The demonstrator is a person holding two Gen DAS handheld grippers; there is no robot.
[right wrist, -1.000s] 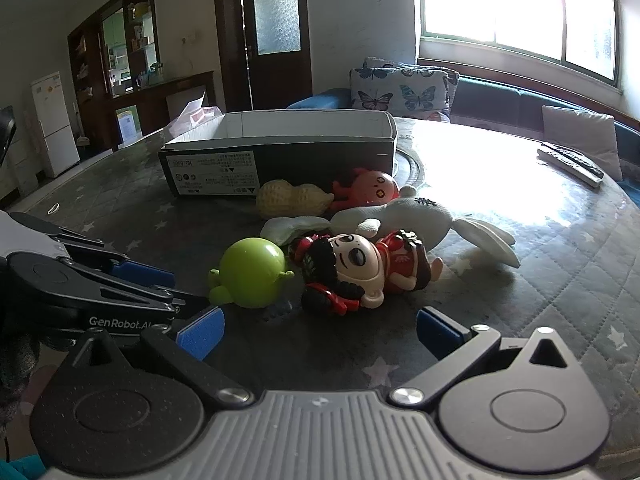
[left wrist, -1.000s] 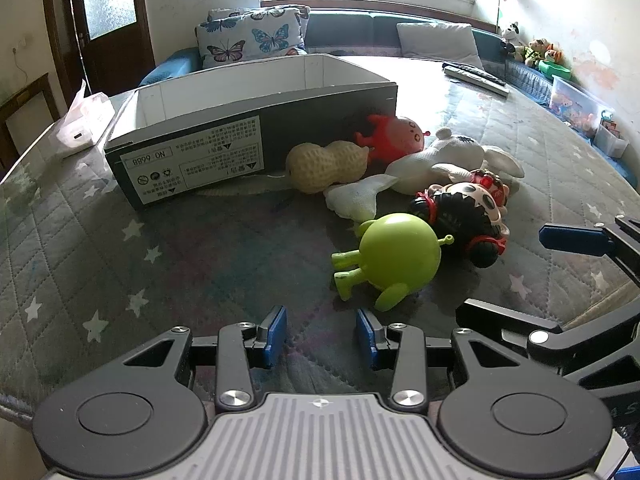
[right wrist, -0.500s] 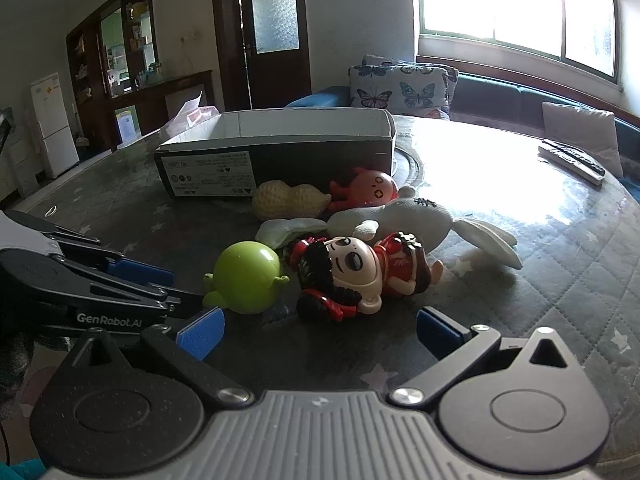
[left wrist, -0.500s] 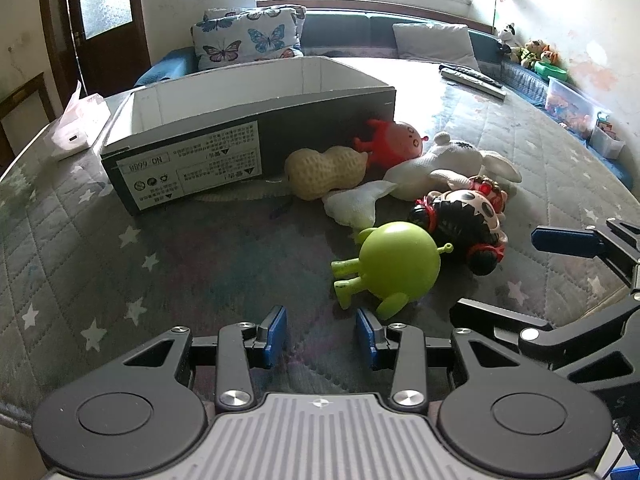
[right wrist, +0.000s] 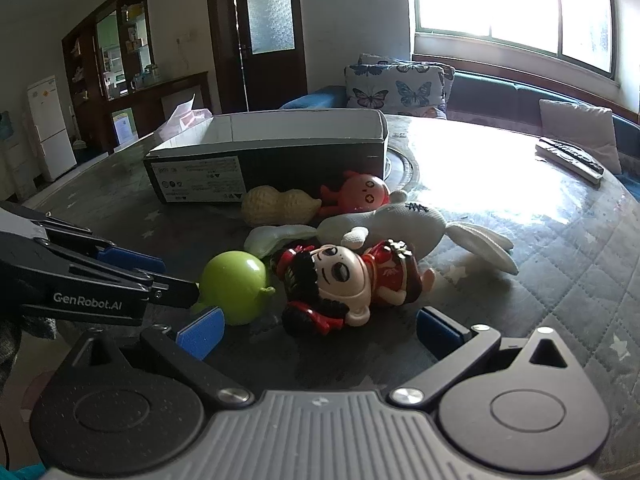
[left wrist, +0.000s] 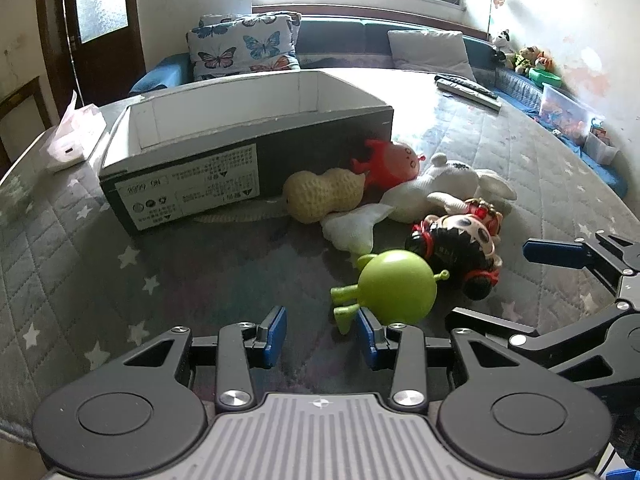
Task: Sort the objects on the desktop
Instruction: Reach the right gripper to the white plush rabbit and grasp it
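A pile of toys lies on the quilted table before an open black cardboard box (left wrist: 224,160) (right wrist: 280,156). Nearest is a round green toy (left wrist: 396,286) (right wrist: 234,286), then a red-dressed doll (left wrist: 460,246) (right wrist: 348,280), a white plush rabbit (left wrist: 440,188) (right wrist: 396,224), a peanut toy (left wrist: 324,196) (right wrist: 280,206) and a red toy (left wrist: 394,158) (right wrist: 360,196). My left gripper (left wrist: 322,334) is open and empty, its right pad beside the green toy's legs. My right gripper (right wrist: 316,326) is open wide and empty, just short of the doll.
A tissue pack (left wrist: 74,136) lies left of the box. Remote controls (left wrist: 468,90) (right wrist: 568,156) lie at the table's far right. A sofa with butterfly cushions (left wrist: 244,46) stands behind the table. The table edge runs close below both grippers.
Both grippers have moved forward toward the toys. The green toy now sits close to the left gripper's right pad and the doll nearer the right gripper. The toys have not moved.
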